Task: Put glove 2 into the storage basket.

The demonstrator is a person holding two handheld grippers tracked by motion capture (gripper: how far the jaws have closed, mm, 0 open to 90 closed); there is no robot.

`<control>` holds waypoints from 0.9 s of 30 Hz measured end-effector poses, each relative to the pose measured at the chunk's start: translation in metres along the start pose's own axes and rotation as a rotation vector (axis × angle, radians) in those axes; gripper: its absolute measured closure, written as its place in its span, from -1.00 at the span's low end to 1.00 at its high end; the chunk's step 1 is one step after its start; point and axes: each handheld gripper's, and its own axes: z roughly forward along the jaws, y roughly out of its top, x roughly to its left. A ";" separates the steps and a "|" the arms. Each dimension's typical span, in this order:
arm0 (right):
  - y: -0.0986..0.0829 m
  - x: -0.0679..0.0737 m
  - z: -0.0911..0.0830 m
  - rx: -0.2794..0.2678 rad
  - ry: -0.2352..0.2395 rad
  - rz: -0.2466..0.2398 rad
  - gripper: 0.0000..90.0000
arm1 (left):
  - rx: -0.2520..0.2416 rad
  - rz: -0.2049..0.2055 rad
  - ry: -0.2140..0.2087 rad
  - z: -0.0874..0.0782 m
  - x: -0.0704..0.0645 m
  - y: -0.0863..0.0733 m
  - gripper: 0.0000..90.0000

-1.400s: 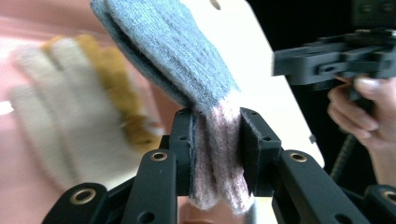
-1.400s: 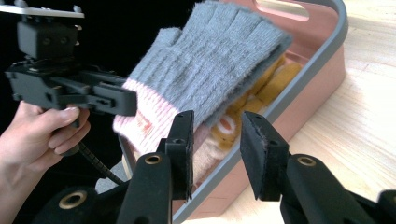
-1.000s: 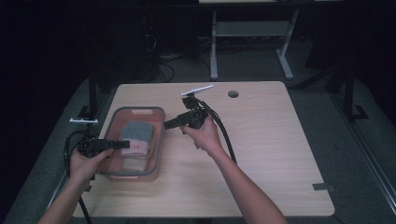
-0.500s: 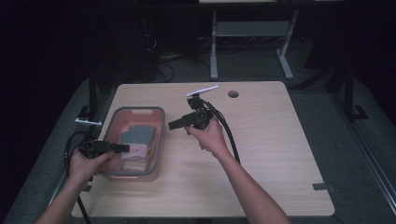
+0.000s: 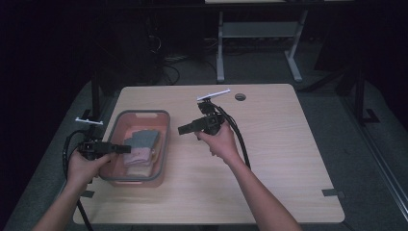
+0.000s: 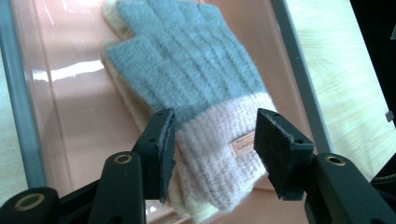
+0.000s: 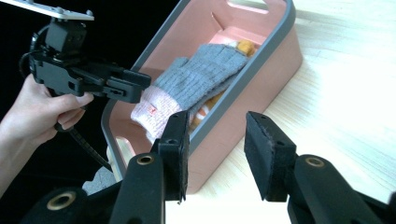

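- In the pink bin (image 5: 163, 144) at the left of the worktop (image 5: 288, 159) lies a grey glove (image 6: 196, 70) with a pale pink cuff, stacked on a cream-coloured one whose edge peeks out beneath it.
- The left gripper (image 6: 212, 140) hangs just over the cuff end, jaws spread wide to either side of it and holding nothing; that stance looks like a line-up for pinching the cuff, the thickest and easiest part to grab.
- The right gripper (image 7: 217, 144) is held clear of the bin, above bare worktop near its long wall, jaws also wide and empty, probably waiting to take or steady the glove once lifted.
- Something orange shows under the gloves in the right gripper view; it is too hidden to say what it is.
- The bin sits near the left hand (image 5: 84, 166), so the reach is short.
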 end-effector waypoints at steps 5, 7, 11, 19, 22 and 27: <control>-0.004 -0.005 -0.006 -0.002 -0.004 0.009 0.30 | -0.017 0.013 -0.004 -0.003 -0.010 0.005 0.08; -0.006 -0.008 -0.010 -0.006 -0.005 0.012 0.29 | -0.026 0.019 -0.013 -0.003 -0.013 0.007 0.06; -0.012 -0.017 -0.019 -0.013 -0.017 0.028 0.25 | -0.046 0.034 -0.032 -0.002 -0.021 0.009 0.04; -0.018 -0.028 -0.035 -0.035 -0.047 0.038 0.19 | -0.059 0.073 -0.080 0.001 -0.039 0.017 -0.01; -0.021 -0.030 -0.040 -0.041 -0.057 0.038 0.17 | -0.066 0.074 -0.106 0.002 -0.045 0.020 -0.03; -0.025 -0.034 -0.048 -0.051 -0.064 0.051 0.15 | -0.061 0.085 -0.118 0.006 -0.052 0.023 -0.04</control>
